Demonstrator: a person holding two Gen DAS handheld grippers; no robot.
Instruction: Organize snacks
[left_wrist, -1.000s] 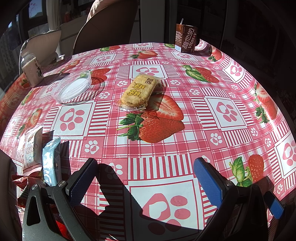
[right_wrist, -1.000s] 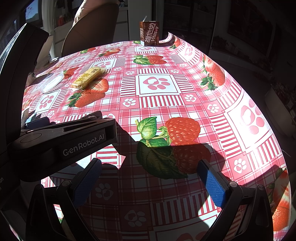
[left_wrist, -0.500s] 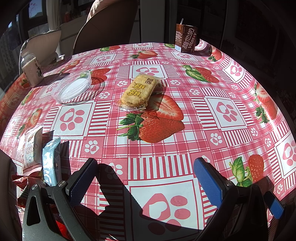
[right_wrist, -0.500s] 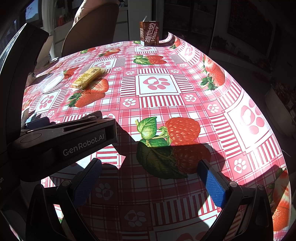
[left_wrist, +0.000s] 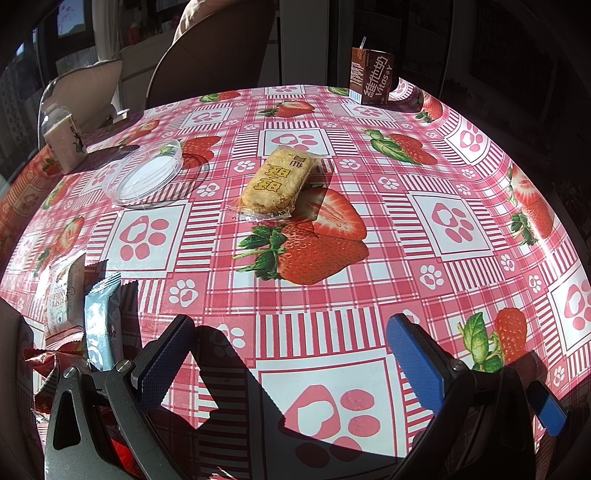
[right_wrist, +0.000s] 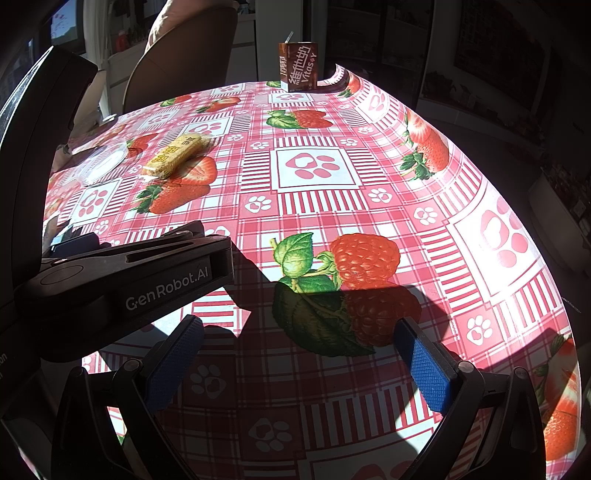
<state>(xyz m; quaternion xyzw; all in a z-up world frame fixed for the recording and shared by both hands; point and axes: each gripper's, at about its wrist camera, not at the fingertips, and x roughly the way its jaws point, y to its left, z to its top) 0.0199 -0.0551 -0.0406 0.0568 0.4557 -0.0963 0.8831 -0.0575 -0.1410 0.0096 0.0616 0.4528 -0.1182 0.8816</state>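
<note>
A yellow cracker pack (left_wrist: 277, 181) in clear wrap lies flat mid-table, well ahead of my left gripper (left_wrist: 291, 354), which stands open and empty over the tablecloth. The same cracker pack (right_wrist: 173, 155) shows far left in the right wrist view. Several snack packets lie at the near left edge: a pale blue one (left_wrist: 101, 317), a white one (left_wrist: 62, 291) and red wrappers (left_wrist: 40, 365). My right gripper (right_wrist: 299, 358) is open with nothing between its blue pads. The black body of the left gripper (right_wrist: 122, 277) sits just to its left.
A brown Vitasoy carton (left_wrist: 371, 75) stands at the far edge; the carton (right_wrist: 298, 66) also appears in the right wrist view. A clear plastic lid (left_wrist: 142, 175) and a small bottle (left_wrist: 62, 140) sit at the far left. Chairs (left_wrist: 210, 55) stand behind the strawberry-patterned table (left_wrist: 443, 229).
</note>
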